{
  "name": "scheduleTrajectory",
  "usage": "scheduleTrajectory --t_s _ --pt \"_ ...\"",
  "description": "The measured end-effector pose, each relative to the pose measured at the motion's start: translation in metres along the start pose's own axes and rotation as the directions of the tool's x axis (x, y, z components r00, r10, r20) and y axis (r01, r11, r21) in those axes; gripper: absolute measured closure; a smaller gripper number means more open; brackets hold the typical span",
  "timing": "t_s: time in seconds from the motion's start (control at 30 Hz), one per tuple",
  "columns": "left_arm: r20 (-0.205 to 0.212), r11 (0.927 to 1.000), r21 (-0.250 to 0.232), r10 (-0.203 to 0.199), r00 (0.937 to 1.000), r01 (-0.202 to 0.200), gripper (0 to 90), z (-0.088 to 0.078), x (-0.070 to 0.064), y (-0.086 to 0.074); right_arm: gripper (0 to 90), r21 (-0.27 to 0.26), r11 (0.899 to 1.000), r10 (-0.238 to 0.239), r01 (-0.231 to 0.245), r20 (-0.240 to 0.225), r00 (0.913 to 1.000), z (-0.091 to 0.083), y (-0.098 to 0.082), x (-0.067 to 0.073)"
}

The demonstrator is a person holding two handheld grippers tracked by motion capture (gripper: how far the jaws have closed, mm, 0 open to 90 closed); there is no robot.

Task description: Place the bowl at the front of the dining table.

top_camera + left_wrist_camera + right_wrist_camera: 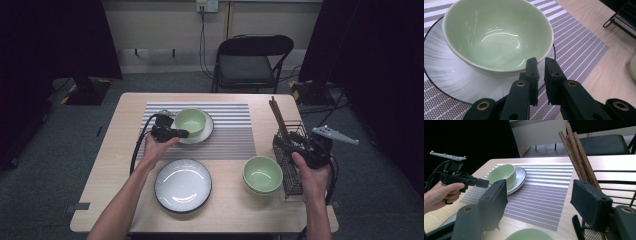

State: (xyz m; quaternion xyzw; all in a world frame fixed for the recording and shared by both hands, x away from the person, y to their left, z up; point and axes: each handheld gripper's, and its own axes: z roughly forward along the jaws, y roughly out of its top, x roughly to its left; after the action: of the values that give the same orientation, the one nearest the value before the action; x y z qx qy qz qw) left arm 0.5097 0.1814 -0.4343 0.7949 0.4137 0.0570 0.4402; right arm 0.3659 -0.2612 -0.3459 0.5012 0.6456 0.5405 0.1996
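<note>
A pale green bowl [190,121] [496,35] stands on a white plate [207,131] [444,75] on the striped placemat [230,135]. My left gripper [184,133] [541,63] is at the bowl's near rim, its jaws almost together with nothing between them. The right gripper view shows it too, held in a hand beside that bowl [502,176]. My right gripper [281,142] [539,195] hovers by the black wire rack [290,172], jaws wide open and empty, pointing toward the placemat [541,192].
An empty dark-rimmed white plate [183,185] lies near the front edge. Stacked green bowls [262,174] sit left of the rack, which holds brown chopsticks [278,117] [579,157]. A black folding chair [252,62] stands behind the table.
</note>
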Motion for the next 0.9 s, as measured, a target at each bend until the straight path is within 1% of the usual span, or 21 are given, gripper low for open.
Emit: scheduleTrajectory --t_s 0.03,0.07,0.1,0.13,0.17,0.23,0.27,0.4,0.43,0.5,0.53,0.6,0.63,0.7,0.73,0.77,0.8,0.9 --pt "0.012 1.0000 -0.003 -0.009 0.9999 0.009 82.9 -0.002 0.001 -0.001 29.0 -0.001 1.000 0.001 -0.001 0.002 1.0000 0.000 0.000 0.000" --pt "0.011 0.9999 -0.006 -0.009 0.9999 0.009 86.4 -0.004 0.002 -0.001 29.0 -0.002 1.000 0.000 0.000 0.002 1.0000 -0.001 0.000 -0.001" --pt "-0.004 1.0000 -0.004 -0.005 1.0000 0.005 86.9 -0.006 0.003 -0.003 29.0 -0.003 1.000 0.002 -0.002 0.001 1.0000 -0.001 0.000 -0.001" --pt "-0.003 0.9997 -0.011 -0.024 0.9997 0.024 86.8 -0.006 0.004 -0.005 29.0 -0.004 1.000 0.002 -0.002 0.000 1.0000 -0.001 0.000 -0.001" --pt "0.003 0.9996 -0.001 -0.030 0.9996 0.030 86.7 -0.006 0.006 -0.007 29.0 -0.004 1.000 0.003 -0.003 0.001 1.0000 -0.002 0.000 0.000" --pt "-0.008 0.9996 0.011 -0.025 0.9996 0.025 86.6 -0.004 0.007 -0.011 29.0 -0.003 1.000 0.002 -0.002 -0.001 1.0000 -0.001 0.000 0.000" --pt "-0.004 0.9994 0.016 -0.029 0.9996 0.029 86.1 -0.003 0.008 -0.012 29.0 -0.001 1.000 0.002 -0.002 -0.002 1.0000 -0.001 0.000 0.001" --pt "-0.040 0.9992 0.034 -0.022 0.9990 0.024 84.8 0.001 0.011 -0.011 29.0 0.001 1.000 -0.001 0.001 -0.001 1.0000 -0.001 0.000 0.001" --pt "-0.032 0.9990 0.039 -0.020 0.9993 0.022 85.2 0.002 0.011 -0.011 29.0 0.001 1.000 -0.001 0.001 0.000 1.0000 -0.001 0.000 0.001" --pt "-0.037 0.9987 0.043 -0.025 0.9990 0.026 86.6 0.003 0.013 -0.011 29.0 0.001 1.000 0.000 0.000 0.001 1.0000 0.000 0.000 0.000" --pt "-0.038 0.9988 0.038 -0.031 0.9988 0.032 86.5 0.003 0.014 -0.011 29.0 0.002 1.000 0.001 -0.001 0.001 1.0000 0.000 0.000 0.000" --pt "-0.042 0.9992 0.031 -0.025 0.9988 0.027 86.3 0.002 0.013 -0.012 28.9 0.003 1.000 0.004 -0.004 0.001 1.0000 0.000 0.000 -0.001" --pt "-0.042 0.9992 0.024 -0.031 0.9986 0.032 85.9 0.002 0.013 -0.011 28.9 0.004 1.000 0.004 -0.004 0.003 1.0000 0.000 0.000 -0.001" --pt "-0.042 0.9990 0.030 -0.032 0.9986 0.033 85.7 0.002 0.012 -0.010 29.0 0.006 1.000 0.004 -0.004 0.002 1.0000 0.000 -0.001 -0.001" --pt "-0.052 0.9990 0.031 -0.032 0.9981 0.034 85.6 0.002 0.012 -0.010 28.9 0.006 1.000 0.004 -0.004 0.002 1.0000 0.000 -0.001 -0.001" --pt "-0.057 0.9988 0.023 -0.041 0.9975 0.043 85.6 0.002 0.012 -0.010 28.9 0.007 1.000 0.005 -0.005 0.000 1.0000 0.000 0.000 -0.001" --pt "-0.054 0.9986 0.026 -0.045 0.9976 0.046 85.5 0.003 0.013 -0.010 29.0 0.004 1.000 0.001 -0.001 -0.002 1.0000 0.001 0.000 0.000" --pt "-0.061 0.9985 0.021 -0.049 0.9969 0.050 84.7 0.002 0.012 -0.010 29.0 0.003 1.000 -0.001 0.001 -0.002 1.0000 0.000 0.000 0.001"
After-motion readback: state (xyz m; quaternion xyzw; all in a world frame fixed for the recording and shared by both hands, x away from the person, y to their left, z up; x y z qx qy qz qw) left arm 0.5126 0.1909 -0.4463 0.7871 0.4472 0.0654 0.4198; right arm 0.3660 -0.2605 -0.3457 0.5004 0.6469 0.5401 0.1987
